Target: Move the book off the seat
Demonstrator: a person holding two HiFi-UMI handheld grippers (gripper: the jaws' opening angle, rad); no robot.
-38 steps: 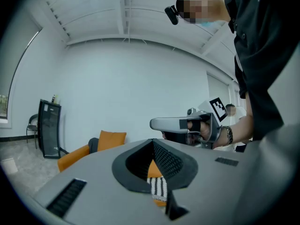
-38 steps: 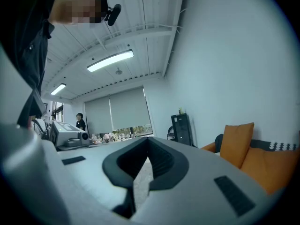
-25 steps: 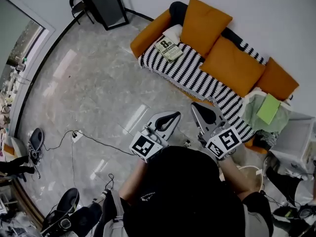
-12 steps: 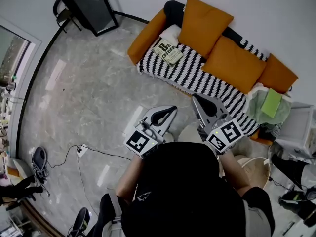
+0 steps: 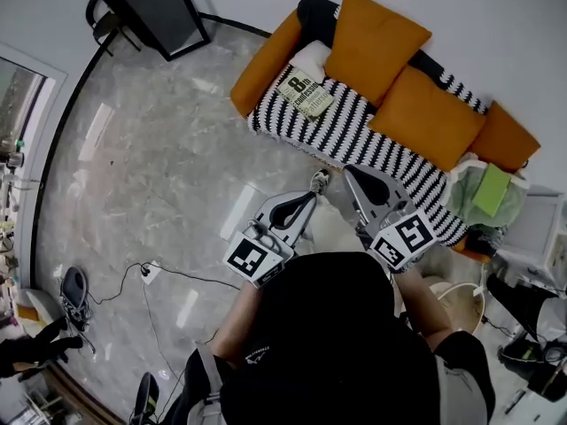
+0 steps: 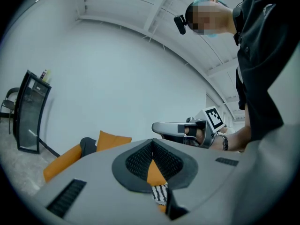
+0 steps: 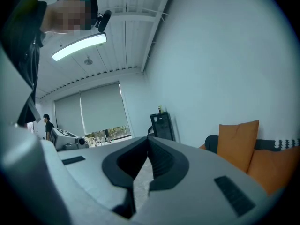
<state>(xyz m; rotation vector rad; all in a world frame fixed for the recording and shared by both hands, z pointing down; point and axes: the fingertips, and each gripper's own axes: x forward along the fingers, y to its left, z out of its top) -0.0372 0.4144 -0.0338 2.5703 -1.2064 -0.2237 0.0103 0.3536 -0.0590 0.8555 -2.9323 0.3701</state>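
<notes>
While the left tongs (image 5: 306, 204) and the right tongs (image 5: 353, 176) were both pressed fully shut, neither held or touched anything. In each gripper view the ribbed black pads met at their tips, and only a thin wedge of background showed behind them. Both tongs were held side by side over the floor (image 5: 159, 166), just short of the sofa's (image 5: 266, 60) front edge and pointing toward it.

The book (image 5: 304, 93) lay flat on the sofa's seat at its left end, close to the orange armrest and well apart from both tongs. It was a slim, pale rectangle with large dark print on its cover, set at a slant to the seat's edge. It rested on a black-and-white striped throw (image 5: 354, 135) that covered the seat and hung over the front. A white pillow (image 5: 310, 60) sat just behind the book. Plump orange cushions (image 5: 430, 118) leaned against the sofa's back, and a folded green cloth (image 5: 490, 190) lay at the sofa's right end. The floor was glossy grey stone with pale veins.
</notes>
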